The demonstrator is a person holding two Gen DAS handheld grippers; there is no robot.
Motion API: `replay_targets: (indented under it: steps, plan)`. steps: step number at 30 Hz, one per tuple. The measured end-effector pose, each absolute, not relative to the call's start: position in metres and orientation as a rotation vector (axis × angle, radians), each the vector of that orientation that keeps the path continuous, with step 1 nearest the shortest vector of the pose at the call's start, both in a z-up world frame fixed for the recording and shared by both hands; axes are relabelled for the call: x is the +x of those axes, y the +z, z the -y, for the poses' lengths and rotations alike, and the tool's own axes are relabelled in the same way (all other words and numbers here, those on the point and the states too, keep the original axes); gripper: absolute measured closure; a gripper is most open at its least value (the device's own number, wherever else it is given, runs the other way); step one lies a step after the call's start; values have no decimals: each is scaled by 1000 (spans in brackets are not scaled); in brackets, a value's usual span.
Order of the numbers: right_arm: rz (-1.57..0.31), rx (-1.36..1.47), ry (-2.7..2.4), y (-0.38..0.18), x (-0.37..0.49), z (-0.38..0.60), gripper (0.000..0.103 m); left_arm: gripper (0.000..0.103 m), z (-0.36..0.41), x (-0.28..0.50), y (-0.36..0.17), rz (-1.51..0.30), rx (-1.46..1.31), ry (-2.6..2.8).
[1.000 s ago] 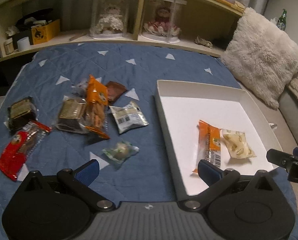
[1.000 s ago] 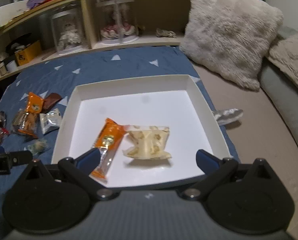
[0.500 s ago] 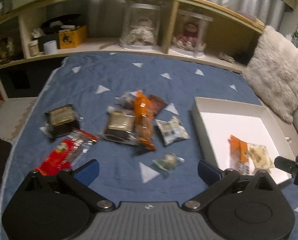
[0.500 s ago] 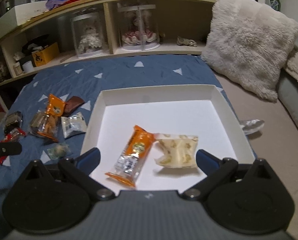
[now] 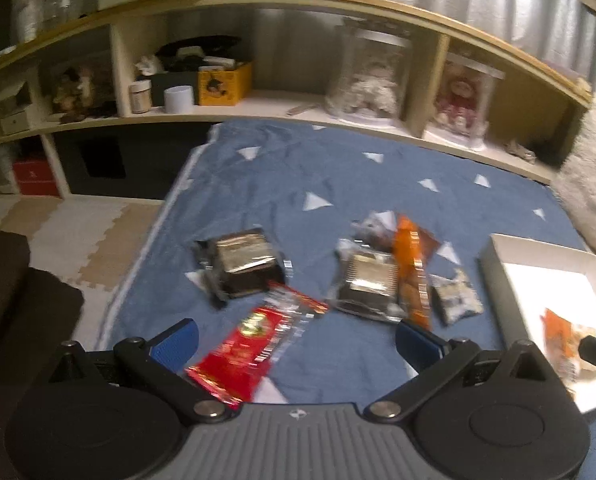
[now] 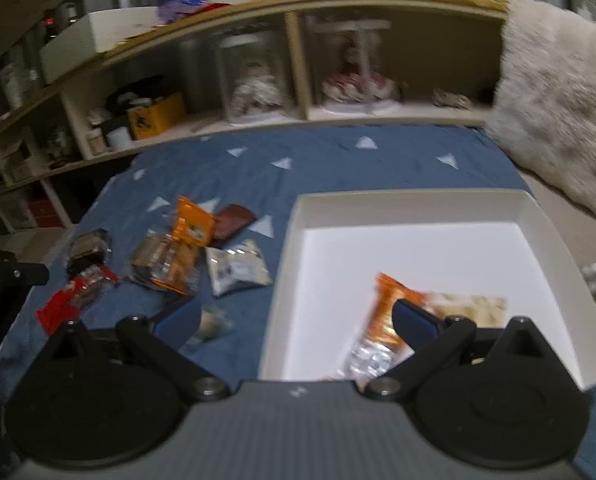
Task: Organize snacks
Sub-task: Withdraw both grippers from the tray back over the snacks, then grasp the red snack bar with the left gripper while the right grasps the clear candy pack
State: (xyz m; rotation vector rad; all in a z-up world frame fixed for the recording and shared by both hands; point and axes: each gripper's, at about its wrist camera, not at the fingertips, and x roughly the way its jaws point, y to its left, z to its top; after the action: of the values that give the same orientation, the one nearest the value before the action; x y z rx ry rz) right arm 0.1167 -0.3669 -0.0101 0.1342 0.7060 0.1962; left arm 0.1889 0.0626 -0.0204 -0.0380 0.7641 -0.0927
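Sorting partly done: 2 snacks boxed, about 7 loose on the blue quilt (image 5: 337, 184). Left to right: dark foil-topped pack (image 5: 242, 266); red wrapper (image 5: 254, 344), crinkled, lying between the spread, empty jaws of the left gripper (image 5: 298, 340); clear-wrapped foil cake (image 5: 367, 284); orange packet (image 5: 411, 276); grey sachet (image 5: 455, 300); white box (image 6: 417, 208) holding an orange bar (image 6: 381, 320) and a cream pouch (image 6: 473, 306). Right gripper (image 6: 298, 322) open, empty, above the box's left wall.
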Motion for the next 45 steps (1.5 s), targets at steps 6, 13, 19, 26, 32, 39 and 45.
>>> replay_targets:
  steps: [6, 13, 19, 26, 32, 39, 45]
  plan:
    - [-582, 74, 295, -19, 123, 334, 0, 0, -76, 208, -32, -793, 4, -25]
    - [-626, -25, 422, -36, 150, 304, 0, 0, -86, 229, -51, -805, 10, -44]
    - [-754, -27, 470, -56, 182, 293, 2, 0, -87, 244, -63, -819, 25, -64]
    - [-826, -76, 518, -69, 190, 282, 21, 0, -83, 260, -85, -925, 31, -100]
    - [-848, -114, 538, -82, 191, 279, 29, 0, -86, 263, -98, -1017, -20, -120]
    - [-820, -179, 524, -83, 184, 278, 43, 2, -73, 250, -98, -1097, -56, -248]
    - [-817, -216, 585, -79, 170, 275, 57, 5, -55, 235, -89, -1076, -12, -320]
